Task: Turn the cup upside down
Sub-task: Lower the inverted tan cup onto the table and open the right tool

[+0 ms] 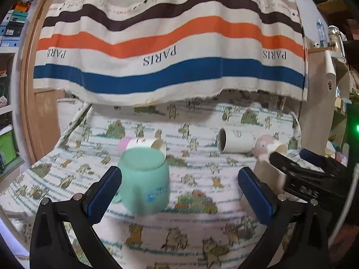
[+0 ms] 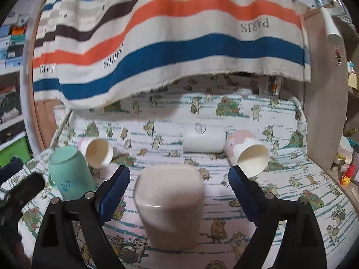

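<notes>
A mint-green mug (image 1: pixel 144 179) stands upside down on the cat-print cloth, just ahead of my open left gripper (image 1: pixel 179 192), close to its left finger; it also shows at the left in the right wrist view (image 2: pixel 69 172). A beige cup (image 2: pixel 170 204) stands upside down between the fingers of my open right gripper (image 2: pixel 179 192), untouched. In the left wrist view the beige cup (image 1: pixel 268 174) is partly hidden behind the right gripper's body. Both grippers are empty.
Three cups lie on their sides further back: a white and pink one (image 2: pixel 97 151), a white mug (image 2: pixel 204 139) and a pink flowered one (image 2: pixel 246 152). A striped cloth (image 1: pixel 170 44) hangs behind. Shelves stand at both sides.
</notes>
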